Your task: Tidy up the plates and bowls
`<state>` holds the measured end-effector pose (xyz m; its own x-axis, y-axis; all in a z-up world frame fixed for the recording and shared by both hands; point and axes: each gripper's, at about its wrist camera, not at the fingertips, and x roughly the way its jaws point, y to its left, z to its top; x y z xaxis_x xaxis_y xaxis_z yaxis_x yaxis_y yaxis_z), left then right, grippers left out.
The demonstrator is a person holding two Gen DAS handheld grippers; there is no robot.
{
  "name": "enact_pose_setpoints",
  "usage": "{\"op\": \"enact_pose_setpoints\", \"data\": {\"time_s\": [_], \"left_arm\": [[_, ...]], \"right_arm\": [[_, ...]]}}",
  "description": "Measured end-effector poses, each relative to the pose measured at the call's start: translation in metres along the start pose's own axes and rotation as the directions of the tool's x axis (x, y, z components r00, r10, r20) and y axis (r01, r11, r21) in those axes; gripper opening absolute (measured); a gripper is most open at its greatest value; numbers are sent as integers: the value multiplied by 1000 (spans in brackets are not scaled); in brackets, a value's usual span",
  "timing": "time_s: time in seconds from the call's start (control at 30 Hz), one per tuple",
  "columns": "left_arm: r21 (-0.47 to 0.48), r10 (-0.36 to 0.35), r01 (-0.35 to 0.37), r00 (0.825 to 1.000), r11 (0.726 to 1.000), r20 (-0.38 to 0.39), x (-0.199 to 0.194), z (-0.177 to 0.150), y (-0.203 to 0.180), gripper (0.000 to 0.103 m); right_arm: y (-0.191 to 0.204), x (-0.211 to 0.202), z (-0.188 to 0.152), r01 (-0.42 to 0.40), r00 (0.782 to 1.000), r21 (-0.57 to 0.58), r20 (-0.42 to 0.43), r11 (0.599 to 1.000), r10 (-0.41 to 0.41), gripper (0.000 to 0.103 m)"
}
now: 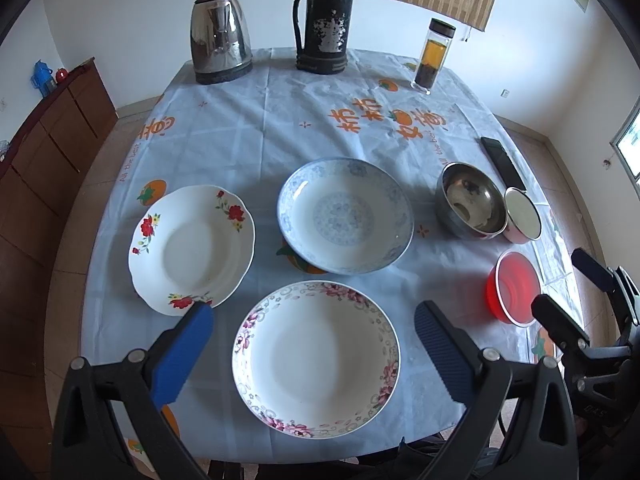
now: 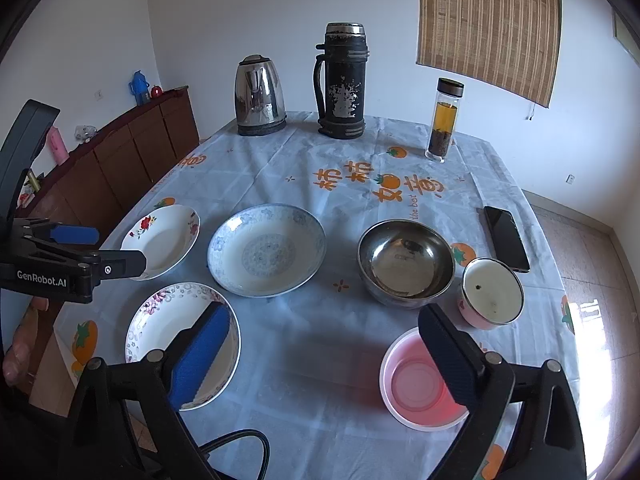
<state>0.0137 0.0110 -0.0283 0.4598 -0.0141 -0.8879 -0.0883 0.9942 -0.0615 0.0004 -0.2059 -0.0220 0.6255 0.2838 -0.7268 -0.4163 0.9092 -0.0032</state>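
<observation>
Three plates lie on the table: a pink-flowered plate [image 1: 316, 360] [image 2: 160, 332] nearest, a red-flowered plate [image 1: 192, 256] [image 2: 162, 240] at left, a blue-patterned plate [image 1: 346, 228] [image 2: 266, 250] in the middle. At right sit a steel bowl [image 1: 472, 206] [image 2: 406, 262], a white enamel bowl [image 1: 522, 218] [image 2: 492, 292] and a red plastic bowl [image 1: 512, 292] [image 2: 420, 380]. My left gripper [image 1: 314, 320] [image 2: 120, 248] is open and empty, hovering above the pink-flowered plate. My right gripper [image 2: 324, 320] [image 1: 564, 280] is open and empty, above the cloth between the pink-flowered plate and the red bowl.
A kettle [image 1: 220, 40] [image 2: 260, 96], a black thermos [image 1: 324, 20] [image 2: 342, 80] and a tea bottle [image 1: 434, 56] [image 2: 444, 120] stand at the table's far edge. A phone [image 1: 502, 162] [image 2: 506, 238] lies at right. A wooden cabinet [image 1: 52, 148] [image 2: 132, 152] stands left of the table.
</observation>
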Motion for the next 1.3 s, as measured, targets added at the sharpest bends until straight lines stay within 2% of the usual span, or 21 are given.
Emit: {"op": "enact_pose_setpoints", "data": {"time_s": [0.47, 0.73, 0.8, 0.87, 0.97, 1.1, 1.3], "left_arm": [[-13, 0, 0, 1000, 1000, -9, 5, -4, -1, 102], [-43, -18, 15, 999, 999, -51, 15, -2, 7, 102], [-60, -45, 41, 996, 997, -77, 21, -3, 11, 97], [-86, -65, 56, 992, 995, -105, 27, -5, 16, 89], [-140, -92, 73, 986, 987, -138, 35, -10, 30, 77], [-193, -99, 66, 982, 979, -163, 42, -17, 46, 63], [-258, -74, 28, 983, 966, -168, 50, -26, 78, 53]], "right_arm": [[3, 9, 1, -12, 1000, -16, -22, 1000, 11, 92], [5, 16, 1, -25, 999, -24, -49, 999, 23, 87], [6, 20, 0, -32, 998, -28, -59, 999, 30, 86], [8, 24, -1, -50, 996, -38, -71, 998, 47, 71], [12, 33, -3, -73, 993, -54, -95, 996, 68, 60], [19, 44, -7, -93, 990, -89, -118, 992, 82, 56], [27, 68, -13, -119, 982, -129, -165, 984, 97, 53]]}}
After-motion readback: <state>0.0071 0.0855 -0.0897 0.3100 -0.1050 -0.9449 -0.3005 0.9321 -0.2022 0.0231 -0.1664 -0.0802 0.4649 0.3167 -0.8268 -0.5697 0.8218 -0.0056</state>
